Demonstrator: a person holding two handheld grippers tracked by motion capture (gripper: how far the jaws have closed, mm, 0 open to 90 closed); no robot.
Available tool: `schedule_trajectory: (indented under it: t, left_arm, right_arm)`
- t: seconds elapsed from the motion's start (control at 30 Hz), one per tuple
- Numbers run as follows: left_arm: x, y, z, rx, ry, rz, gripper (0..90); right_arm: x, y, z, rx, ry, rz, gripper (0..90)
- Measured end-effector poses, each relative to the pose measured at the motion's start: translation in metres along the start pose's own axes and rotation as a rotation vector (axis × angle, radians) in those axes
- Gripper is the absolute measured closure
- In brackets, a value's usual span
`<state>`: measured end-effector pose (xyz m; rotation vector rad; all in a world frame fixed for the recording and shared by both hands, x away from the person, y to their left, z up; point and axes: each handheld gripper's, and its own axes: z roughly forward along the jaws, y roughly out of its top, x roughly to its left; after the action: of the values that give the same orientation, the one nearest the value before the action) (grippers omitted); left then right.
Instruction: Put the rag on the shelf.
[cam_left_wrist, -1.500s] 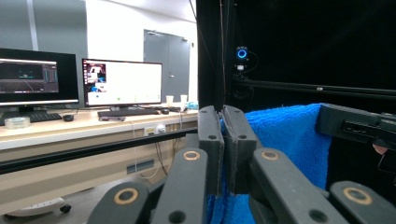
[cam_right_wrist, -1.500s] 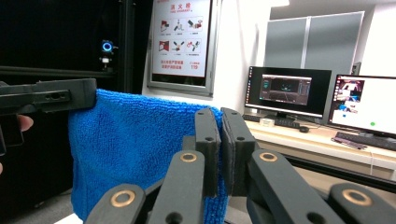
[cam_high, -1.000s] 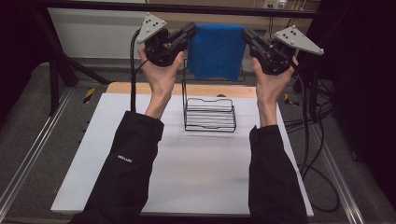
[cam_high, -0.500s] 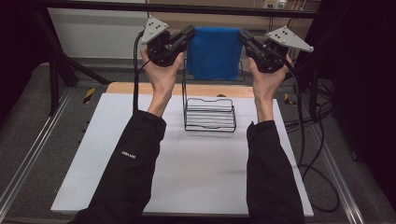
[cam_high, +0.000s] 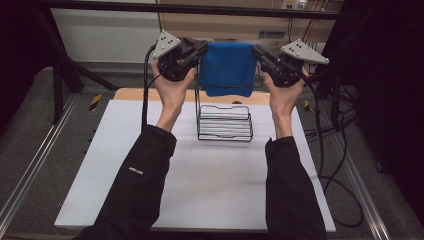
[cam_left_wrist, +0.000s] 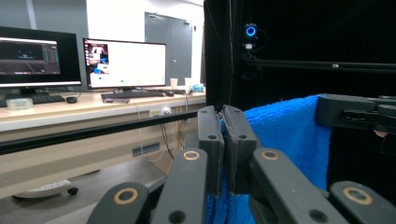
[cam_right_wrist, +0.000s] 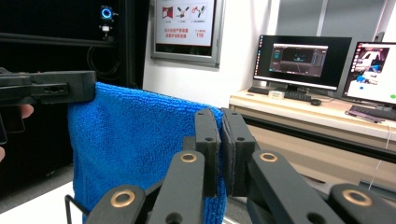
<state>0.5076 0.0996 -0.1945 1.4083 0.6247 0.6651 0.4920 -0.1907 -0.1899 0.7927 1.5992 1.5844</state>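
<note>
Blue terry towel (cam_high: 227, 67) stretched level between left hand-held gripper (cam_high: 196, 51) and right hand-held gripper (cam_high: 260, 52), both clamped on its top corners; black wire rack (cam_high: 224, 122) sits directly below.

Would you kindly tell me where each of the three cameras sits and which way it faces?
High view: above the person's side, looking forward and down at the table and wire rack; both forearms show.
Left gripper view: rides the left gripper, facing the monitors; its shut jaws pinch the blue towel.
Right gripper view: rides the right gripper, facing other monitors; jaws shut likewise.
Shared: the towel, and each gripper view shows the other gripper.
</note>
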Motion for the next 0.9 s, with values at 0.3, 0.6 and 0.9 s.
schedule_trajectory:
  t: [0.3,0.6,0.9]
  left_arm:
    - [-0.002,-0.014,-0.004,0.041,-0.015,0.01,86.3]
    - [-0.008,-0.02,-0.006,0.066,-0.039,0.021,86.2]
    - [-0.011,-0.022,-0.011,0.092,-0.057,0.043,85.9]
  right_arm:
    - [0.003,-0.019,-0.006,0.016,0.015,0.014,86.8]
    - [0.002,-0.028,-0.015,0.026,0.021,0.022,86.6]
    - [0.003,-0.031,-0.024,0.04,0.045,0.027,86.4]
